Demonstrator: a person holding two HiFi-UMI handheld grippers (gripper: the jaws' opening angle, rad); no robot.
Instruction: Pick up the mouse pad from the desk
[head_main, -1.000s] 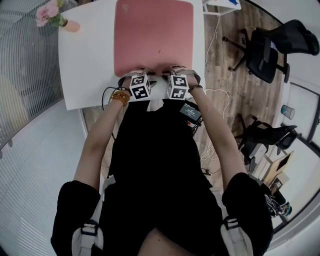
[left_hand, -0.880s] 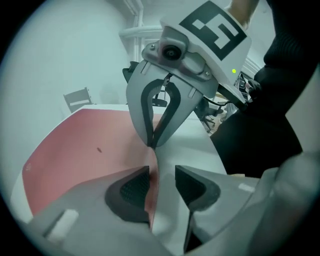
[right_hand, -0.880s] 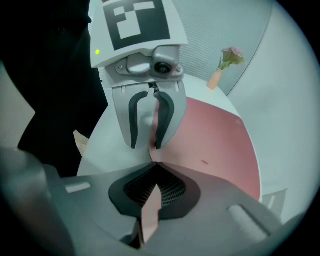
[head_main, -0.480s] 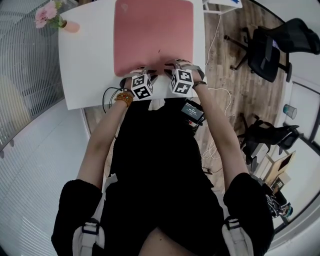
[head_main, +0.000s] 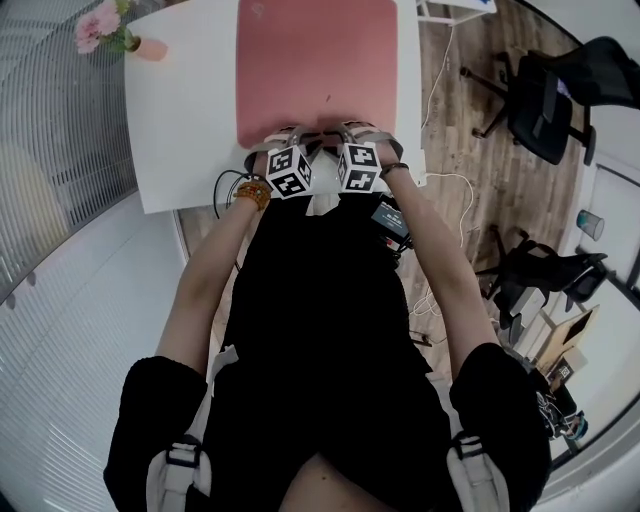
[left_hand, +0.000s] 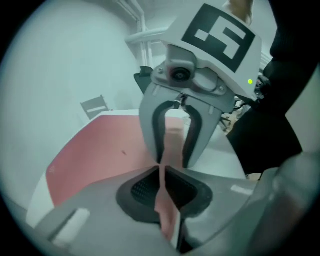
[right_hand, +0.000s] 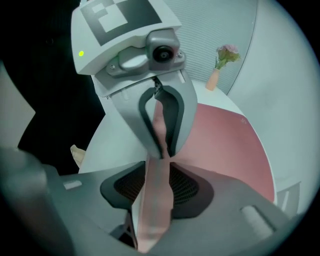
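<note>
The pink mouse pad lies on the white desk, with its near edge lifted. Both grippers are at that edge, side by side and turned toward each other. My left gripper is shut on the edge; in the left gripper view a pink strip of pad is pinched between the dark pads. My right gripper is shut on the same edge, with the strip between its jaws. Each gripper view shows the other gripper facing it: the right gripper, the left gripper.
A pink vase of flowers stands at the desk's far left corner and also appears as the vase. Black office chairs stand on the wooden floor to the right. A white cable hangs off the desk's right side.
Both grippers have drawn slightly closer together at the pad's near edge. The pad's edge stays pinched in both.
</note>
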